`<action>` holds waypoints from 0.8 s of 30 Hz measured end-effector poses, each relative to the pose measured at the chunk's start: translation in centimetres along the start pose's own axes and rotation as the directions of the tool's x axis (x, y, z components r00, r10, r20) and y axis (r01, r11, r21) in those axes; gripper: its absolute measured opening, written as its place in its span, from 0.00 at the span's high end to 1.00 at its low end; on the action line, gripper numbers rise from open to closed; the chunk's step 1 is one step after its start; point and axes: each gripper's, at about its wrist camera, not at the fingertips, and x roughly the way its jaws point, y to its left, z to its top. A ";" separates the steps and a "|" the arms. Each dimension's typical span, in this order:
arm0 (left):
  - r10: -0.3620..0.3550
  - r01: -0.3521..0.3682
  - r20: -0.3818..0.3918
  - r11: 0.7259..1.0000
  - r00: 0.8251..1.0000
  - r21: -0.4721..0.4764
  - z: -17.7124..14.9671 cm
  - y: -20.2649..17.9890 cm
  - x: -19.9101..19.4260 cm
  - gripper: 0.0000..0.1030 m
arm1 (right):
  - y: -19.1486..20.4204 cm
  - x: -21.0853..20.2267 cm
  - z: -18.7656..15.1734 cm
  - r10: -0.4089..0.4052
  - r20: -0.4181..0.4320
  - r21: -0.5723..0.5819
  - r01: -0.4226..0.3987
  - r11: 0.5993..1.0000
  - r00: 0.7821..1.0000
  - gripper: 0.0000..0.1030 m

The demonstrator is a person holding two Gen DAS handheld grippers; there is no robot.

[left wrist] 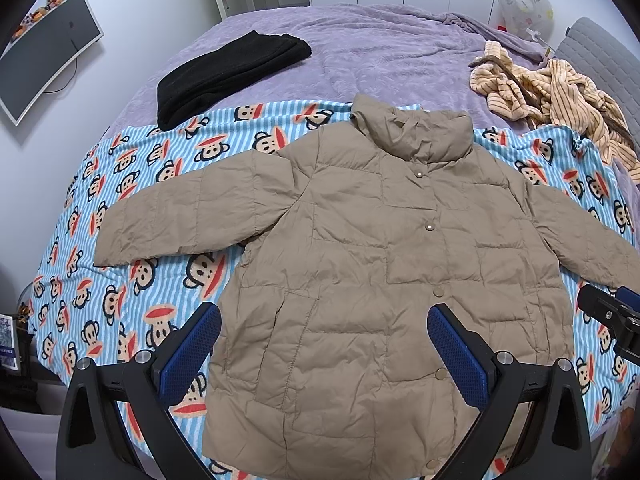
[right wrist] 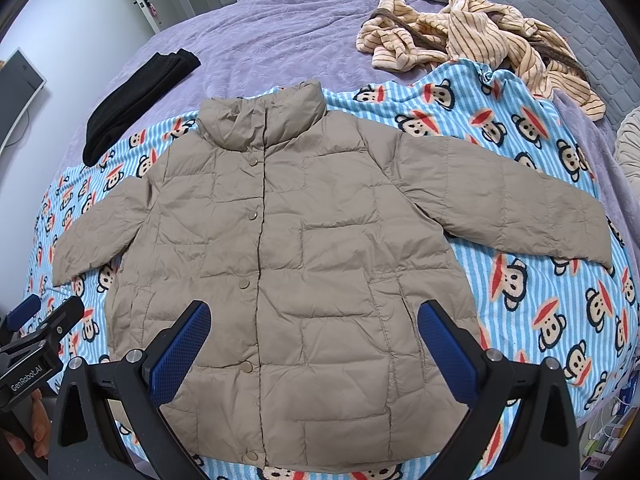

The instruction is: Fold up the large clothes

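The tan puffy coat [left wrist: 372, 264] lies flat on the monkey blanket [left wrist: 132, 280] on the bed [left wrist: 360, 44], sleeves spread out. The left tool [left wrist: 323, 350] and right tool [right wrist: 314, 346] hang above its bottom part, both wide open, holding nothing.

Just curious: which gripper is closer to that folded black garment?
Left. The left gripper hovers on the black garment's side of the jacket; the right gripper hovers farther across.
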 end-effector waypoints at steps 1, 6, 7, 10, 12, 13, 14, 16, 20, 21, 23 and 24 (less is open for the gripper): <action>0.000 0.000 0.000 1.000 1.000 0.000 0.1 -0.1 0.0 0.00 | 0.0 0.0 0.0 0.000 0.000 0.000 0.000 1.000 1.000 0.00; 0.000 0.000 -0.001 1.000 1.000 0.000 0.0 0.1 0.1 0.00 | 0.0 0.0 0.0 0.000 -0.001 0.000 0.000 1.000 1.000 0.00; -0.001 0.001 -0.002 1.000 1.000 0.000 -0.1 0.1 0.1 0.00 | 0.0 0.0 0.0 0.000 -0.001 0.000 0.000 1.000 1.000 0.00; 0.000 0.000 -0.001 1.000 1.000 0.000 0.1 0.1 0.1 0.00 | 0.0 0.0 0.0 0.000 0.000 -0.001 0.000 1.000 1.000 0.00; 0.000 0.000 -0.001 1.000 1.000 -0.001 0.1 0.1 0.1 0.00 | 0.0 0.0 0.0 0.000 0.000 -0.001 0.000 1.000 1.000 0.00; -0.001 0.001 -0.002 1.000 1.000 -0.001 -0.1 0.1 0.1 0.00 | 0.0 0.1 0.1 0.000 -0.001 -0.001 0.000 1.000 1.000 0.00; 0.000 0.000 -0.002 1.000 1.000 0.001 -0.1 0.1 0.1 0.00 | 0.0 0.1 0.1 0.000 -0.001 -0.001 0.000 1.000 1.000 0.00; -0.001 0.001 -0.002 1.000 1.000 0.000 0.1 0.1 0.1 0.00 | 0.0 0.1 0.1 0.000 -0.001 0.000 0.000 1.000 1.000 0.00; 0.000 0.000 -0.003 1.000 1.000 0.000 0.1 0.1 0.1 0.00 | 0.0 0.1 0.1 0.000 -0.002 0.000 0.000 1.000 1.000 0.00; 0.000 0.000 -0.003 1.000 1.000 0.000 0.0 0.1 0.1 0.00 | 0.0 0.1 0.1 0.000 -0.002 -0.001 0.000 1.000 1.000 0.00; -0.001 0.001 -0.003 1.000 1.000 0.000 0.0 0.1 0.1 0.00 | 0.0 0.1 0.1 0.000 -0.002 -0.001 0.000 1.000 1.000 0.00; 0.000 0.000 -0.003 1.000 1.000 0.000 0.0 0.1 0.1 0.00 | 0.0 0.1 0.1 0.000 -0.002 -0.001 0.000 1.000 1.000 0.00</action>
